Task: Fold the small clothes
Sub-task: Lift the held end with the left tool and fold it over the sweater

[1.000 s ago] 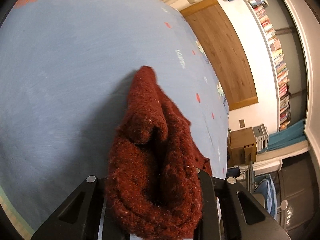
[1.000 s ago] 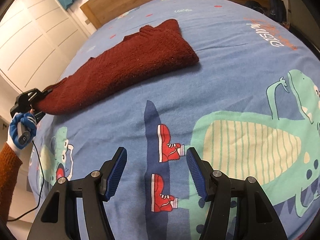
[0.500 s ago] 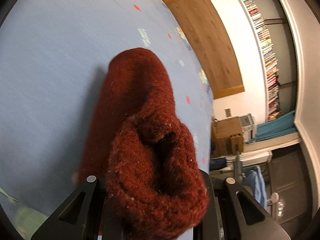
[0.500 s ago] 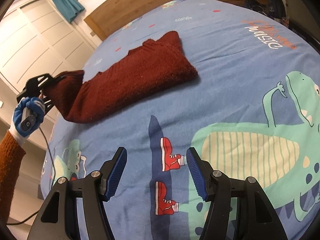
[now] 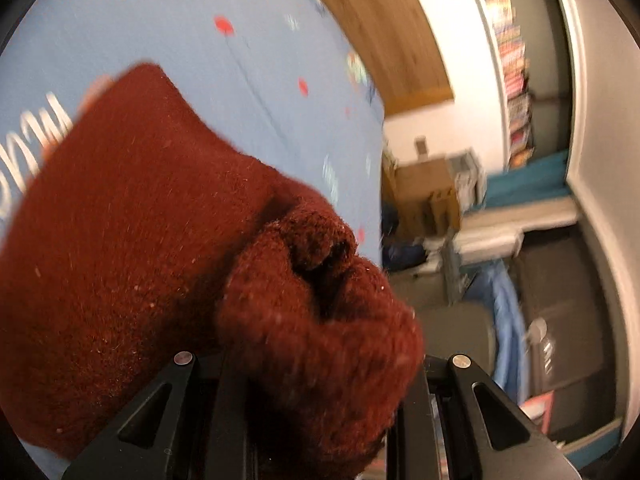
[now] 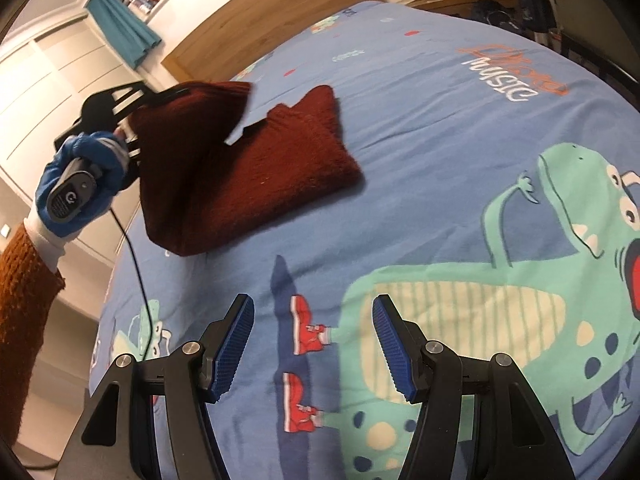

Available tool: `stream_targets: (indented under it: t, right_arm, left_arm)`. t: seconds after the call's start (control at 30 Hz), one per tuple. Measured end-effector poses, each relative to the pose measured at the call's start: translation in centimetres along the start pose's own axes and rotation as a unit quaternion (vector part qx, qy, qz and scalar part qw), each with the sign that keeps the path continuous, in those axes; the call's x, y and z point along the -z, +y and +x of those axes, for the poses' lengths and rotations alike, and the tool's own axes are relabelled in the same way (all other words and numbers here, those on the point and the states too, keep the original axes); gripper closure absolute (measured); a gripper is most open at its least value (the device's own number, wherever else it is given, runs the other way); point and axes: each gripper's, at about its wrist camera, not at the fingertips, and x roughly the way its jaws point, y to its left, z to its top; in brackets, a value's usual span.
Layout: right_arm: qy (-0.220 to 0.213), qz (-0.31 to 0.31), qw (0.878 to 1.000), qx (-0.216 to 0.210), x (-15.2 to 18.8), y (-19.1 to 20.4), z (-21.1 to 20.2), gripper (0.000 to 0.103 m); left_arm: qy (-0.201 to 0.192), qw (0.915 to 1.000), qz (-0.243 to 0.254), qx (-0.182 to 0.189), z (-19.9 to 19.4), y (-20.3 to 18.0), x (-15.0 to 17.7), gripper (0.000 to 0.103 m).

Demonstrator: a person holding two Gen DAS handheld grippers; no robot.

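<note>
Left wrist view: the left gripper (image 5: pixel 320 412) at the bottom edge is clamped on a bunched end of the fuzzy dark red knitted sweater (image 5: pixel 132 216), which fills the lower left over the smooth blue bedsheet (image 5: pixel 168 12).

Right wrist view: the right gripper (image 6: pixel 313 344) at bottom centre stands open and empty, its blue ribbed pads (image 6: pixel 236 344) apart above the dinosaur print. The sweater (image 6: pixel 280 160) lies folded at upper left, one end lifted by a gloved hand (image 6: pixel 80 184).

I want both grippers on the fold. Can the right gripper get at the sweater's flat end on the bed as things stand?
Probably yes: the right gripper is open and empty, and only bare duvet lies between it and the sweater.
</note>
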Motion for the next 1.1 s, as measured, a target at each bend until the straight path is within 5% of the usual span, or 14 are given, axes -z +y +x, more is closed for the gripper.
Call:
stream_targets:
  t: [0.17,0.4,0.63,0.87,0.93,1.1]
  right_arm:
    - [0.0,0.009,1.0,0.003,0.4,-1.0,-0.4,0.04]
    - [-0.004,0.012,1.0,0.005,0.6,-1.4,-0.8,0.04]
    - [-0.006,0.015,1.0,0.011,0.9,-1.9,-1.5,0.04]
    - [-0.006,0.015,1.0,0.015,1.0,-1.8,-1.8,0.04]
    - [-0.006,0.013,1.0,0.015,0.9,-1.6,-1.8,0.04]
    - [-0.006,0.008,1.0,0.018,0.7,-1.1,-1.9,0.04]
  left_arm:
    - [0.034,0.9948,0.067,-0.069,3.0,-0.7,3.5,0.086]
    - [0.035,0.9859,0.138,-0.087,3.1,-3.2,5.7,0.086]
    - [0.073,0.9745,0.159,-0.141,5.7,-1.5,9.2,0.086]
    - [0.105,0.9687,0.172,-0.144,5.8,-2.7,9.7,0.078]
    - [0.122,0.9685,0.172,-0.133,5.8,-2.9,9.9,0.066]
    - [0.164,0.9659,0.175,-0.098,6.5,-3.9,10.5,0.062]
